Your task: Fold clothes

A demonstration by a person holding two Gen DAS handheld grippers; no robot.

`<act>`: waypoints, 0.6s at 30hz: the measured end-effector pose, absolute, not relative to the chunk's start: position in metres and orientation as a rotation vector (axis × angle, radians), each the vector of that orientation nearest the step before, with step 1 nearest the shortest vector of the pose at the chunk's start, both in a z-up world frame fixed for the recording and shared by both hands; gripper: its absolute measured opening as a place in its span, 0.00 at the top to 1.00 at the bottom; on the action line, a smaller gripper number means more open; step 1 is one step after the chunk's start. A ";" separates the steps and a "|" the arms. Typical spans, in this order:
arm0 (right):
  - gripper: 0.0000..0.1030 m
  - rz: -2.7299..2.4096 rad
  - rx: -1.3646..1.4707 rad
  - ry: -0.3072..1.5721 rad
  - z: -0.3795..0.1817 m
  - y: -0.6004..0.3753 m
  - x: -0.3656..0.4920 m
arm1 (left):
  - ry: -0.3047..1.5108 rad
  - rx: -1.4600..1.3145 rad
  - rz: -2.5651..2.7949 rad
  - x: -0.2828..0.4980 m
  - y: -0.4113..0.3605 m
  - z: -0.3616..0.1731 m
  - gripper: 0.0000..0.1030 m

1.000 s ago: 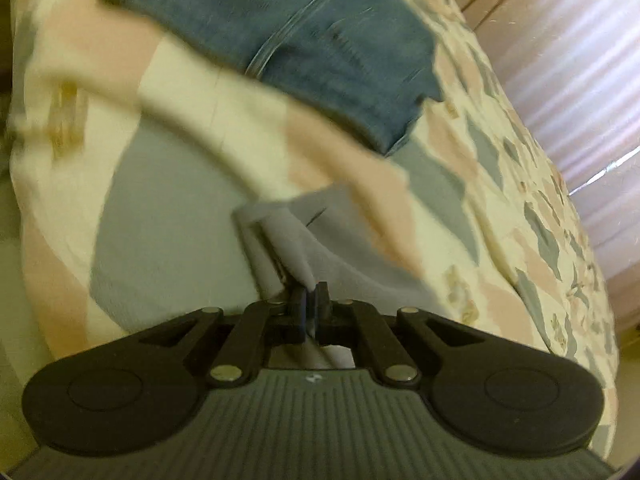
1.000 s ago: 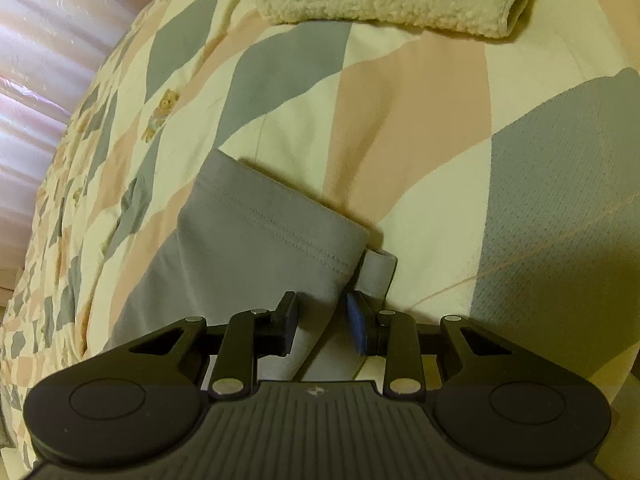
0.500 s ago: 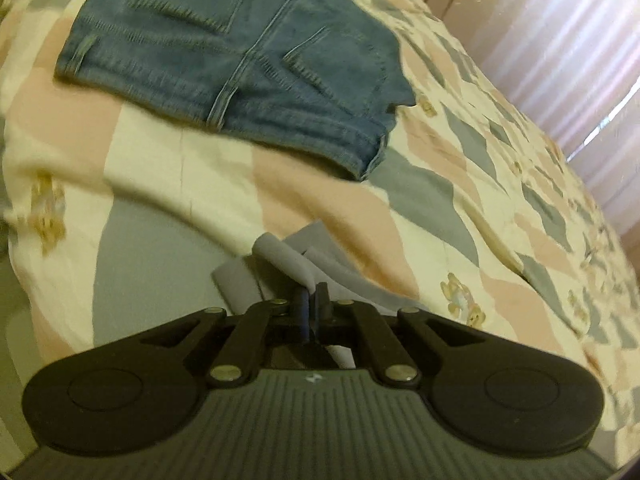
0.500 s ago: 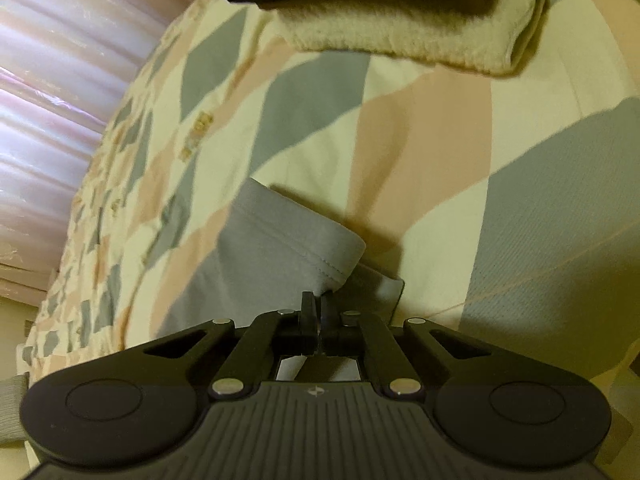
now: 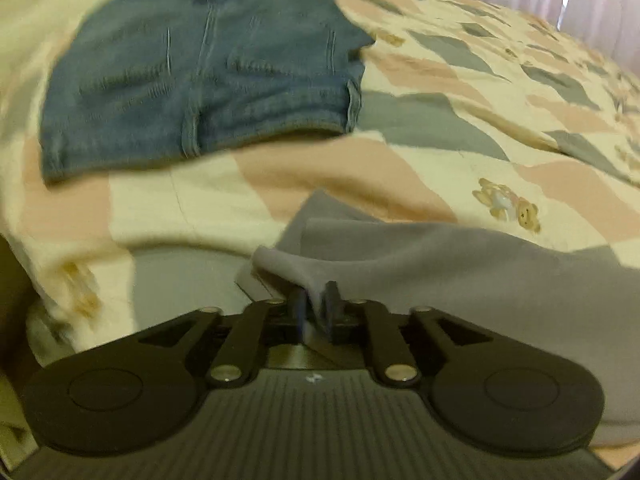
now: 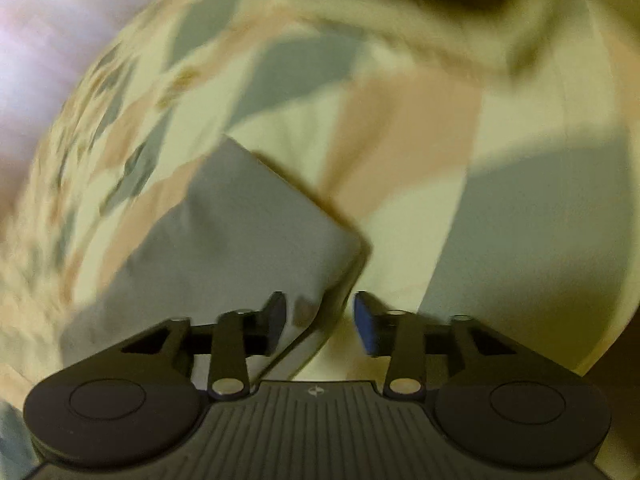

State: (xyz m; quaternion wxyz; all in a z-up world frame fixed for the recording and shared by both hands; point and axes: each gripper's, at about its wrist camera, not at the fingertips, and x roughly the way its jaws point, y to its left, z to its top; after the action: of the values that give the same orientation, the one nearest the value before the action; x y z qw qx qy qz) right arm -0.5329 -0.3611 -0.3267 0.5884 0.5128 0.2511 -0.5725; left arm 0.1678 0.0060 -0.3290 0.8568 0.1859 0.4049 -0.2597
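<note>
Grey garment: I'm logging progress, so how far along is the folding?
Done: denim shorts lie flat on the quilt, apparently folded. In hand: the left gripper pinches a fold of the grey garment; the right gripper is open beside its corner. Left: the grey garment is only partly folded.

Right tool (image 6: 320, 316) opened, released grey garment (image 6: 240, 248).

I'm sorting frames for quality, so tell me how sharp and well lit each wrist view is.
Left wrist view: moderately motion-blurred, the blue denim shorts smeared, the thin grey cotton garment nearer the jaws clearer; daylight glows top right. Right wrist view: heavily blurred, dim and yellowish, the pastel diamond-patterned quilt streaked, with a dark, unreadable patch along the top edge.
</note>
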 end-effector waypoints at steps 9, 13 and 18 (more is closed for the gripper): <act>0.71 -0.611 -0.076 0.988 -0.291 -0.228 -0.358 | 0.306 1.055 -1.079 -0.023 -0.036 -0.287 0.82; 0.73 -0.379 -0.315 0.986 -0.311 -0.184 -0.313 | 0.092 1.201 -1.406 -0.102 -0.055 -0.305 0.82; 0.73 -0.296 -0.398 1.008 -0.325 -0.172 -0.301 | -0.012 1.319 -1.533 -0.127 -0.053 -0.327 0.84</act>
State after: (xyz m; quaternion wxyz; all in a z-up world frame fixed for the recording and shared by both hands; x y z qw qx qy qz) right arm -0.3006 -0.1724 -0.3252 0.8463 -0.1886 0.4781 -0.1401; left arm -0.1272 -0.0526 -0.3271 0.5310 0.5527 -0.0051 -0.6423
